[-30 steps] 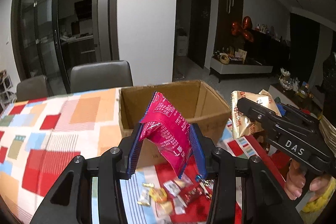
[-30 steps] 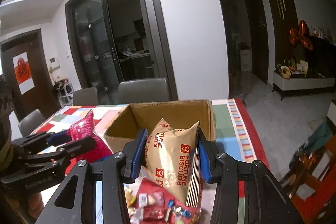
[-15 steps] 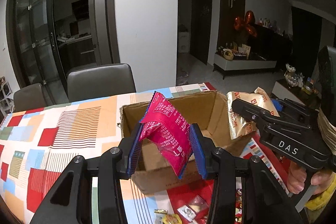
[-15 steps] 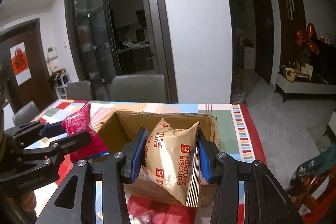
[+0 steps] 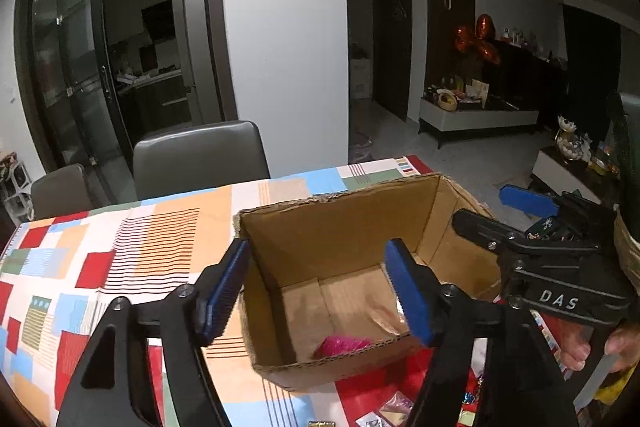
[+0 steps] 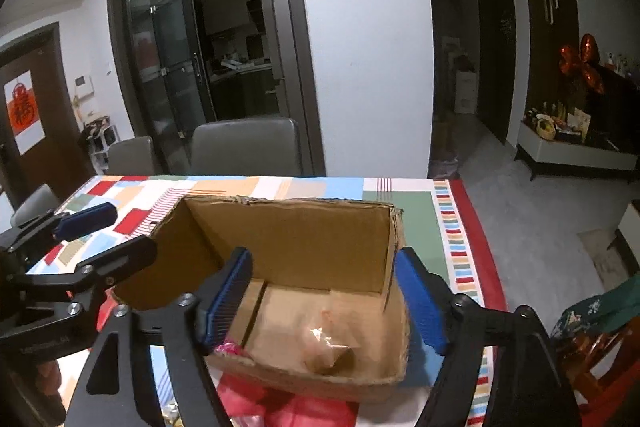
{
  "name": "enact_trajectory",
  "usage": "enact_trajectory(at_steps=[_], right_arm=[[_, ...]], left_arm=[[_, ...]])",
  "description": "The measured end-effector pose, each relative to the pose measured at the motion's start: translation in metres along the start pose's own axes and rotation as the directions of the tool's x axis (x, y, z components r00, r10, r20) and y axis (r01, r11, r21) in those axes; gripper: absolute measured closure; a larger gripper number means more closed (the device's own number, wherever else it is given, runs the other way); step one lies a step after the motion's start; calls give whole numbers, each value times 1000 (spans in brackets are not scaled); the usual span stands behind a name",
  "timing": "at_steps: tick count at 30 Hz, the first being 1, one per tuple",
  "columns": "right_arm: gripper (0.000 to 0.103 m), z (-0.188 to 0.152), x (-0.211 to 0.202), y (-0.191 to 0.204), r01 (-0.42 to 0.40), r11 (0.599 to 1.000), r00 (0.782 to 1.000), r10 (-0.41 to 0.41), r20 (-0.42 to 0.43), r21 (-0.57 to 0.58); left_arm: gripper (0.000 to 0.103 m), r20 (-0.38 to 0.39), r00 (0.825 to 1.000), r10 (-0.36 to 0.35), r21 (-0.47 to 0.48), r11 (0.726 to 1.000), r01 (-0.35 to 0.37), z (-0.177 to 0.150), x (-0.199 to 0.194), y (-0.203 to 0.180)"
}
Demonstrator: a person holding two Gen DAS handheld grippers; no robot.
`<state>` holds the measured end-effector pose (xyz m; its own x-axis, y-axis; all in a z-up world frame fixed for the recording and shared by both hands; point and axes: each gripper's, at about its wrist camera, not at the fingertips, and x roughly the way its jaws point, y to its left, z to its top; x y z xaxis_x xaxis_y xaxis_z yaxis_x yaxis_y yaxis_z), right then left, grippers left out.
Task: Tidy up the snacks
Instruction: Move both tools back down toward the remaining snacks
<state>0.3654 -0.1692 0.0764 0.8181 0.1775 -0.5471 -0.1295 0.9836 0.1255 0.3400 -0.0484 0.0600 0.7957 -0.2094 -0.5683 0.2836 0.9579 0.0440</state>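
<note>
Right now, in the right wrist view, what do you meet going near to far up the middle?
Right tool, jaws opening and empty → gold snack packet on the box floor → far wall of the cardboard box → patchwork tablecloth → grey chair → glass sliding doors.

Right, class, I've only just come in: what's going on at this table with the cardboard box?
A person is sorting snacks with a pair of hand-held tongs. Both the left tongs and the right tongs hover over the open cardboard box on the patchwork tablecloth, their jaws opening with nothing between them. A pink snack packet and a blurred golden packet are inside the box. More small sweets lie on the cloth in front of it.
</note>
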Motion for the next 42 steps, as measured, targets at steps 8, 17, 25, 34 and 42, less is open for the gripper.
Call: enact_trajectory(at_steps=[8, 17, 25, 34, 42], right_arm=[[28, -14, -37, 14, 14, 998, 999, -12, 40, -57], [28, -42, -79, 29, -47, 997, 997, 51, 57, -63], [28, -70, -103, 34, -88, 994, 995, 91, 43, -63], [29, -109, -116, 36, -97, 991, 995, 95, -23, -93], [43, -146, -103, 35, -98, 987, 985, 78, -152, -124]], left_arm=[[21, 43, 999, 20, -17, 1000, -19, -19, -41, 4], [20, 95, 995, 7, -7, 1000, -6, -48, -93, -5], [20, 105, 994, -37, 49, 998, 32, -76, -121, -23], [21, 41, 994, -99, 120, 988, 93, -109, -120, -42], [31, -67, 986, -151, 189, 969, 161, -136, -98, -52]])
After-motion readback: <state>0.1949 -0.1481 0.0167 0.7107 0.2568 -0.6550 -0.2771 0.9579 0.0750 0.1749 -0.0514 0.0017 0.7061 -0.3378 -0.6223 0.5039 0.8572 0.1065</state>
